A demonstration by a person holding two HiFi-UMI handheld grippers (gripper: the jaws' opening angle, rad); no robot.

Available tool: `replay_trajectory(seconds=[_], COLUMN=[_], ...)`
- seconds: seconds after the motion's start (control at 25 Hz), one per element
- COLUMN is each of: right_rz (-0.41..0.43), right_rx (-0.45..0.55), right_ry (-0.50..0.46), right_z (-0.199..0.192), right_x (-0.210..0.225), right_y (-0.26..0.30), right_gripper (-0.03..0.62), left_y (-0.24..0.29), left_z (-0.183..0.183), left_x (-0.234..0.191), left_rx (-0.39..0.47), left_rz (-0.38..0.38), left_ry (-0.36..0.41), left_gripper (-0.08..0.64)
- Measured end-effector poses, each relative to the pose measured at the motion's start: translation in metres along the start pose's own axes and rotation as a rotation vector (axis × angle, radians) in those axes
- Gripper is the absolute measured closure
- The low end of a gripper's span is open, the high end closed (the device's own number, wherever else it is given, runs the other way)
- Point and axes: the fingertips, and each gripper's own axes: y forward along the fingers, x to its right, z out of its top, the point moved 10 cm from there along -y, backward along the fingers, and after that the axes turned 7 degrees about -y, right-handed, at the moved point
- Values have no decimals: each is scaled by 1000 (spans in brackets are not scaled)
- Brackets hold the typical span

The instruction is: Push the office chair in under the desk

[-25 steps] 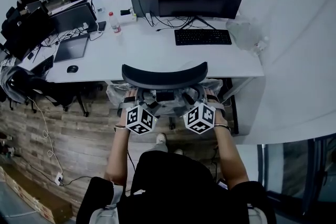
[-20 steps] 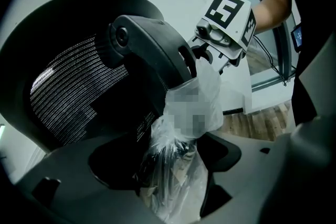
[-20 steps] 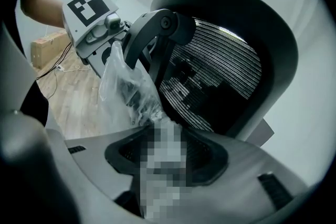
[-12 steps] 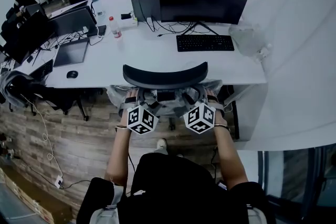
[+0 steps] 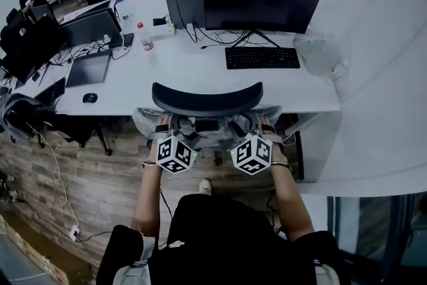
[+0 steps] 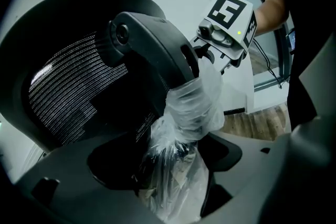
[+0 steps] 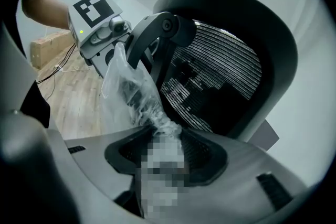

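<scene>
Two grippers meet at the back of the chair point(image 5: 207, 98). It stands at the near edge of the white surface point(image 5: 200, 73), its curved top rail overlapping that edge at 6 o'clock from the monitor point(image 5: 263, 2). We see the left gripper point(image 5: 170, 129) at 7 o'clock of the rail and the right gripper point(image 5: 257, 127) at 5 o'clock, each in a hand, their marker cubes toward the person.

In the left gripper view, the jaws pinch a part of the chair swathed in clear plastic point(image 6: 191, 107), below the black bracket point(image 6: 152, 44) that carries the mesh back point(image 6: 68, 86). In the right gripper view, the jaws likewise close on a plastic-wrapped part of the chair.

On the surface, we find a keyboard point(image 5: 262, 57) at 1 o'clock of the chair, a bottle point(image 5: 146, 37) at 11 o'clock, and a laptop point(image 5: 88, 68) and mouse point(image 5: 89, 97) toward 9 o'clock. Wood floor point(image 5: 100, 170) shows at 8 o'clock.
</scene>
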Motion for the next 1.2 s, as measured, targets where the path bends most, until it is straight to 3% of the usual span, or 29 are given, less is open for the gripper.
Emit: replay_trajectory(seconds=[0.68,1.2], right_rz=[-37,-88], right_rx=[27,31], right_ry=[-7,21], right_z=[-2,-1], right_x=[-6,-13], right_y=[-3,-29], right_gripper=[403,432], left_y=[-5,-28], left_z=[0,4], left_x=[4,22], left_rx=[26,-44], left_rz=[20,84], left_ry=[-25,-64], left_gripper=[193,195])
